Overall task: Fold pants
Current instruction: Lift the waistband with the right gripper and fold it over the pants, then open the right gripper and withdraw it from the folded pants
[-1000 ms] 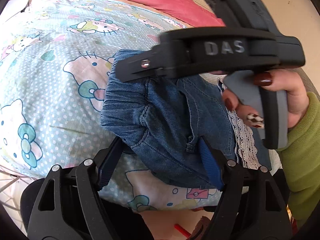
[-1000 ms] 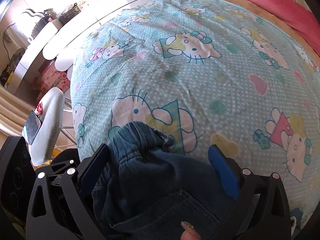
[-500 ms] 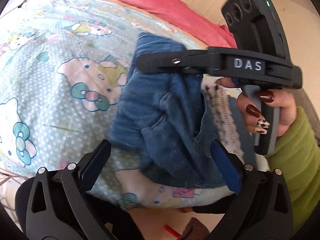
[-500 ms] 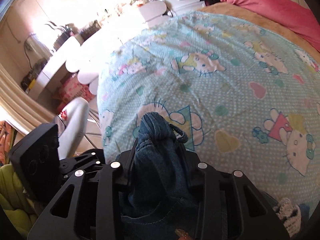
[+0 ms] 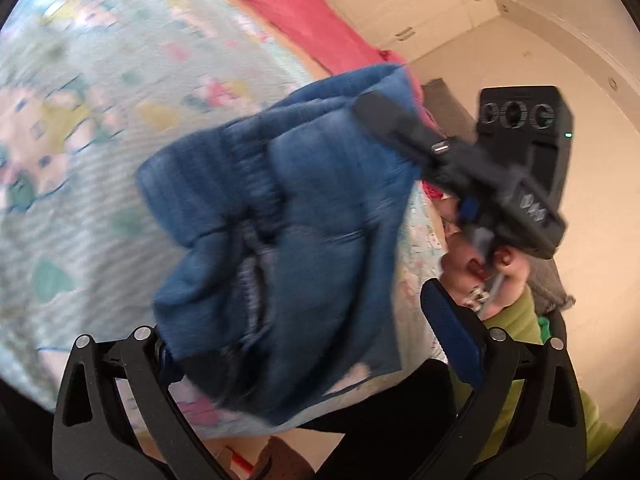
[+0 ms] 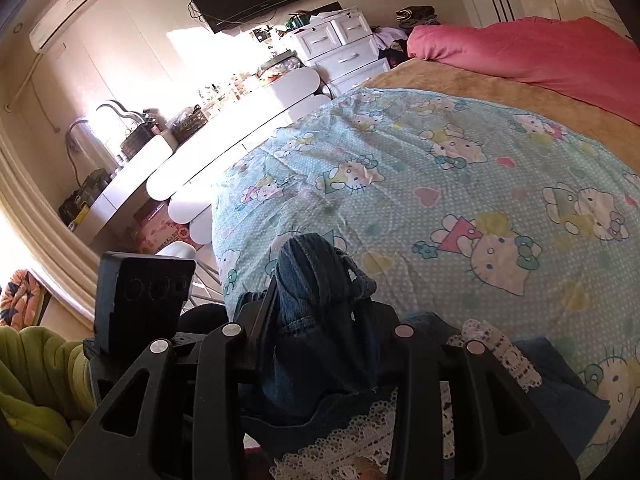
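Observation:
The blue denim pants point(image 5: 288, 240) with a gathered waistband hang bunched above the bed in the left wrist view, blurred by motion. My right gripper point(image 6: 320, 320) is shut on a fold of the pants point(image 6: 316, 276) and holds them lifted; it also shows in the left wrist view point(image 5: 384, 116). My left gripper point(image 5: 304, 328) is open, its fingers point(image 5: 452, 332) wide apart with the hanging pants between and in front of them. White lace trim point(image 6: 352, 436) lies under the right gripper.
The bed carries a light blue cartoon-cat sheet point(image 6: 460, 184), a tan blanket point(image 6: 500, 92) and a pink duvet point(image 6: 540, 52) at the far end. A white desk with clutter point(image 6: 208, 136) and white drawers point(image 6: 340, 52) stand beside the bed.
My right gripper closed on the pants and lifted them off the sheet, tilting up. My left gripper stayed open and swung to the right under the raised pants.

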Demonstrator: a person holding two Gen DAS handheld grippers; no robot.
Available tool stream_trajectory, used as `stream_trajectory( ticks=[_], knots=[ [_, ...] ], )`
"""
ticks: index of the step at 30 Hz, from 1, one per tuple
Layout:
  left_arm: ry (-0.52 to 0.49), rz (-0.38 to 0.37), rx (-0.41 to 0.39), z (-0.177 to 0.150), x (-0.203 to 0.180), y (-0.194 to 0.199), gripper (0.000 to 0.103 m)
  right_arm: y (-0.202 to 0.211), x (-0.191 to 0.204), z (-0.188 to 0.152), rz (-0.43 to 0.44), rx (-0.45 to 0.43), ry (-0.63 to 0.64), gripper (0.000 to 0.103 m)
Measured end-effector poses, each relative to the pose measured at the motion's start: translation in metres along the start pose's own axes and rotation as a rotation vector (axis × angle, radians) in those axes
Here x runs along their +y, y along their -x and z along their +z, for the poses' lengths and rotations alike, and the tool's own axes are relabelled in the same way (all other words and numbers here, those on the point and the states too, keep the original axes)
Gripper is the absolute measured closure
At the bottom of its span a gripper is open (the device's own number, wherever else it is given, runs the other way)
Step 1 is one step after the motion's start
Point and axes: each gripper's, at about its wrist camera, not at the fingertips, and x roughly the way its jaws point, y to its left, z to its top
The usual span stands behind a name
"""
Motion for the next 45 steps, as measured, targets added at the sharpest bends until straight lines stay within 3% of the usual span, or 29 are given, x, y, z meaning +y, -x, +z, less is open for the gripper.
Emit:
stream_trajectory(
  ticks=[7, 11, 13, 19, 21, 23, 25, 27, 31, 35, 38, 45],
  knots=[
    [-0.091, 0.003, 0.040, -0.002, -0.044, -0.023, 0.010, 0.038, -0.020, -0.013, -0.022, -0.053, -0.031, 0.067],
    [-0.150, 0.014, 0.073, -0.006, -0.060, -0.037, 0.010, 0.055, -0.036, -0.027, -0.053, -0.080, -0.095, 0.051],
    [-0.177, 0.010, 0.093, -0.013, -0.067, -0.044, 0.010, 0.068, -0.049, -0.040, -0.077, -0.110, -0.152, 0.037],
    [-0.216, 0.006, 0.170, -0.035, -0.070, -0.060, 0.010, 0.088, -0.079, -0.091, -0.274, -0.092, -0.301, 0.036],
    [-0.217, 0.010, 0.180, -0.033, -0.076, -0.062, 0.010, 0.087, -0.077, -0.103, -0.272, -0.098, -0.338, 0.036],
    [-0.243, 0.037, 0.178, -0.035, -0.077, -0.068, 0.010, 0.084, -0.071, -0.111, -0.318, -0.078, -0.345, 0.036],
    [-0.248, 0.043, 0.180, -0.038, -0.076, -0.071, 0.010, 0.078, -0.071, -0.121, -0.442, -0.021, -0.332, 0.037],
    [-0.241, 0.039, 0.181, -0.042, -0.080, -0.076, 0.010, 0.075, -0.079, -0.127, -0.503, 0.008, -0.358, 0.037],
    [-0.249, 0.044, 0.177, -0.049, -0.083, -0.074, 0.010, 0.075, -0.075, -0.127, -0.498, -0.024, -0.354, 0.037],
    [-0.277, 0.070, 0.132, -0.045, -0.086, -0.054, 0.010, 0.104, -0.059, -0.126, -0.503, -0.131, -0.342, 0.036],
    [-0.305, 0.109, 0.093, -0.040, -0.089, -0.044, 0.010, 0.122, -0.045, -0.130, -0.511, -0.190, -0.336, 0.022],
    [-0.362, 0.184, 0.023, -0.030, -0.099, -0.024, 0.010, 0.147, -0.006, -0.143, -0.575, -0.240, -0.236, 0.022]
  ],
)
